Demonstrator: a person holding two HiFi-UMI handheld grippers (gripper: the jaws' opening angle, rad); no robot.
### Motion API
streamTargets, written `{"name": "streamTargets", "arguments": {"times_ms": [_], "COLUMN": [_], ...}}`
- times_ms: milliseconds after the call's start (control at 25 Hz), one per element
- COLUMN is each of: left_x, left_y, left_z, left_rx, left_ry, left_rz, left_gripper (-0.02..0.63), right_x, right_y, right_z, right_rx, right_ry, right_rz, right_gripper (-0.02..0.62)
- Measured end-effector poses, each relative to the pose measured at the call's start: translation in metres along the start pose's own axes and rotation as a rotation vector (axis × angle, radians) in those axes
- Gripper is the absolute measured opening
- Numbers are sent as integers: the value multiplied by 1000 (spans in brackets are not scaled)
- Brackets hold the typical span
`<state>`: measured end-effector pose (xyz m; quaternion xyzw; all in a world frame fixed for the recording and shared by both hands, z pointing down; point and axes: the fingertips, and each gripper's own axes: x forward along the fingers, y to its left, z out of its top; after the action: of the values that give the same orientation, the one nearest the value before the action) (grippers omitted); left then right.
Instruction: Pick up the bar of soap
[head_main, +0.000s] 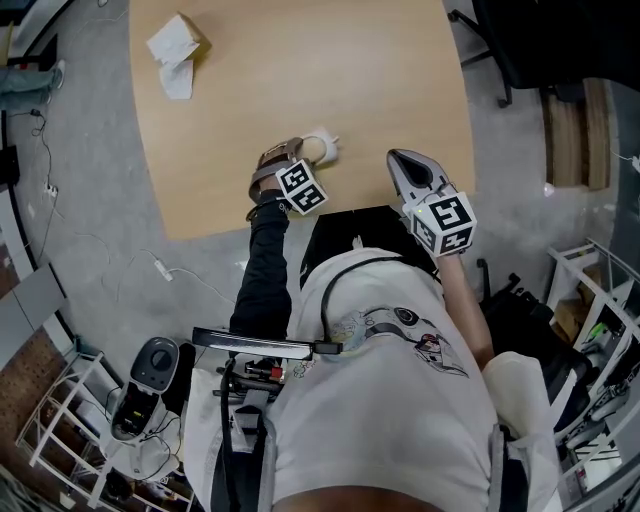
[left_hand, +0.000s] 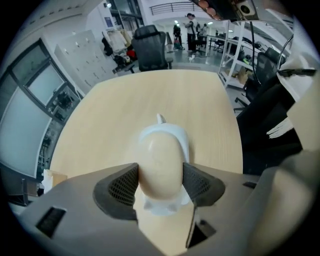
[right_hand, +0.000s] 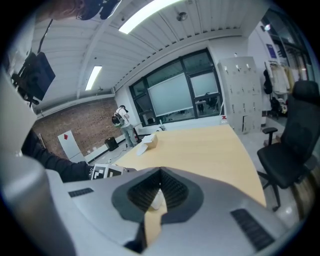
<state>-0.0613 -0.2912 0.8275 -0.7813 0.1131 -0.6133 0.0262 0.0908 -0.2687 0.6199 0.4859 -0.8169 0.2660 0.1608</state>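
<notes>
White shirt of the person fills the near foreground of the head view. Beyond it lies a pale wooden table. At the table's near edge, the left gripper reaches a white soap dish; the bar itself is too small to separate from the dish in this view. The right gripper hovers to the right of the dish, apart from it, tapering to a point. A tissue box sits at the far left corner.

Left gripper view: the cream, oval bar of soap stands between the two dark ribbed pads, which press against its left and right flanks. The fingers are thus clamped on the bar. The dish shows round the bar's far end and beneath its near end; whether the bar touches the dish cannot be told. The tissue box appears at the far left edge of the table.

Right gripper view: the dark pads meet at their tips, fingers together and gripping nothing. A small pale shape shows in the slot behind the tips, not identifiable. The left gripper's marker cube lies to the left, and the tissue box farther off on the table.
</notes>
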Motion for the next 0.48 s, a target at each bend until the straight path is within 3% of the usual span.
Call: {"name": "streamTargets", "arguments": {"times_ms": [480], "left_x": [-8], "left_y": [1], "left_z": [3], "left_rx": [-62], "left_ry": [-53], "left_rz": [-17], "left_gripper": [258], "right_x": [10], "right_y": [1], "right_z": [3], "right_rx": [9], "right_ry": [-2], "right_rz": [4], "right_gripper": [3]}}
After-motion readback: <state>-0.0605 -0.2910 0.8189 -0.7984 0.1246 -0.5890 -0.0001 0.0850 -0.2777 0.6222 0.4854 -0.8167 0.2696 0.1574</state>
